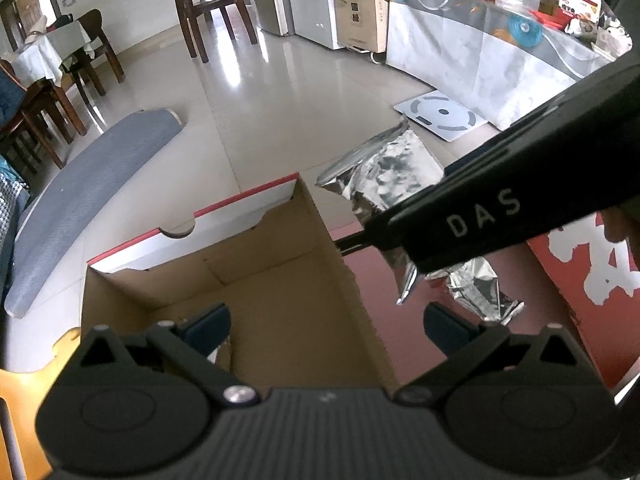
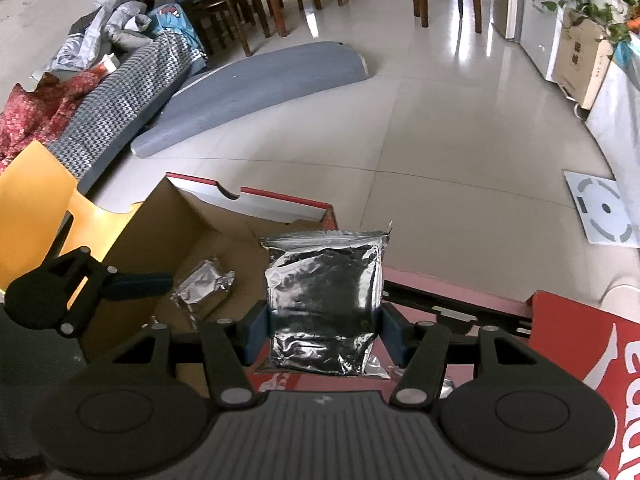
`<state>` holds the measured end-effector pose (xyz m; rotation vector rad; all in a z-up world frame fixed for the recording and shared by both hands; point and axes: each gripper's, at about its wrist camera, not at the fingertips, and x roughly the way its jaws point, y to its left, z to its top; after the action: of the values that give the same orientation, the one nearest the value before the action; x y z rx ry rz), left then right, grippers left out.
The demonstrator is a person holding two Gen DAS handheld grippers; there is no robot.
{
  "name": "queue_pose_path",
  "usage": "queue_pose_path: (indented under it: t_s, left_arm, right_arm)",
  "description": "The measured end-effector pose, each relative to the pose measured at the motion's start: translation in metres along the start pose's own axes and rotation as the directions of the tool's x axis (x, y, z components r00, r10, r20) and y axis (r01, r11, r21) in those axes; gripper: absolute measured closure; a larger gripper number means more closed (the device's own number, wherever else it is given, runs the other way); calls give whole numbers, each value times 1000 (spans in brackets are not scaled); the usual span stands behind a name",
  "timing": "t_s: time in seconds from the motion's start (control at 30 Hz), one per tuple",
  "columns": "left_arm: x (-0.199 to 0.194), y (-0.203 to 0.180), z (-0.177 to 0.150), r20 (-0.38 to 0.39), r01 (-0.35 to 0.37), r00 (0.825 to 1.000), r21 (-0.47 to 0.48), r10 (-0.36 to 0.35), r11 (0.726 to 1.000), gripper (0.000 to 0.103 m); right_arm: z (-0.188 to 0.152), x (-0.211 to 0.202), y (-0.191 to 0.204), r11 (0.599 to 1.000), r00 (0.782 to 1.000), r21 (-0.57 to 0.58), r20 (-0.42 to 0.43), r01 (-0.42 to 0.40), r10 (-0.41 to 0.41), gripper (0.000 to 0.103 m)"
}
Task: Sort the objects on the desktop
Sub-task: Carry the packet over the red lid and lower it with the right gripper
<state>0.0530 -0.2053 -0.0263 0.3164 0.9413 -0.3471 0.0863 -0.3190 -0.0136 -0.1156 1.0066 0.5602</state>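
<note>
- Between the blue pads of the right gripper (image 2: 325,336) sits a silver foil pouch (image 2: 326,296), pinched at both side edges and held upright, its sealed top edge pointing away from the camera.
- Just left of that pouch is an open cardboard box (image 2: 176,240), brown inside with a red-and-white flap (image 2: 256,204) at its far edge; the pouch hangs at the box's right wall, above a dark red tabletop (image 2: 460,292).
- Inside the box lies one smaller foil packet (image 2: 204,286), crumpled, on the brown floor near the left wall.
- Over the same box the left gripper (image 1: 326,326) has its fingers spread wide with nothing between them — one pad over the box floor, the other outside the right wall.
- From the left wrist view the box (image 1: 248,272) shows bare cardboard; only a sliver of foil (image 1: 220,354) peeks out beside the left finger, the rest hidden behind the gripper body.
- Across that view the right gripper's black arm, lettered "DAS" (image 1: 484,214), covers the middle of the held pouch (image 1: 384,176), so its grip cannot be seen from there.
- A red carton with white lettering (image 2: 616,364) is cut off at the right edge of both views — the text is unreadable.
- Beyond the table, a white bathroom scale (image 2: 600,210) lies on the tiled floor.
</note>
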Motion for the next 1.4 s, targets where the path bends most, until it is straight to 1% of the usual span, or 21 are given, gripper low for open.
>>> queue_pose_path:
  t_s: [0.47,0.73,1.07,1.4]
  left_arm:
    - [5,-10,2,-17,0,1000,14,1,1000,0]
    - [9,-14,2,-29,-4,1000,18,4,1000,0]
    - [14,-17,2,-46,-7,999,21,8,1000,0]
    - [21,-17,0,-77,-8,997,14,9,1000,0]
  right_arm:
    - [-6,7,-13,999,999,23,-19,34,-33,45]
    - [-12,19,-20,997,997,38,-53,65,-63,45]
    - [-17,29,-24,996,994,45,-84,77,-73,45]
    - [-23,51,-38,993,989,107,-143,53,-37,45]
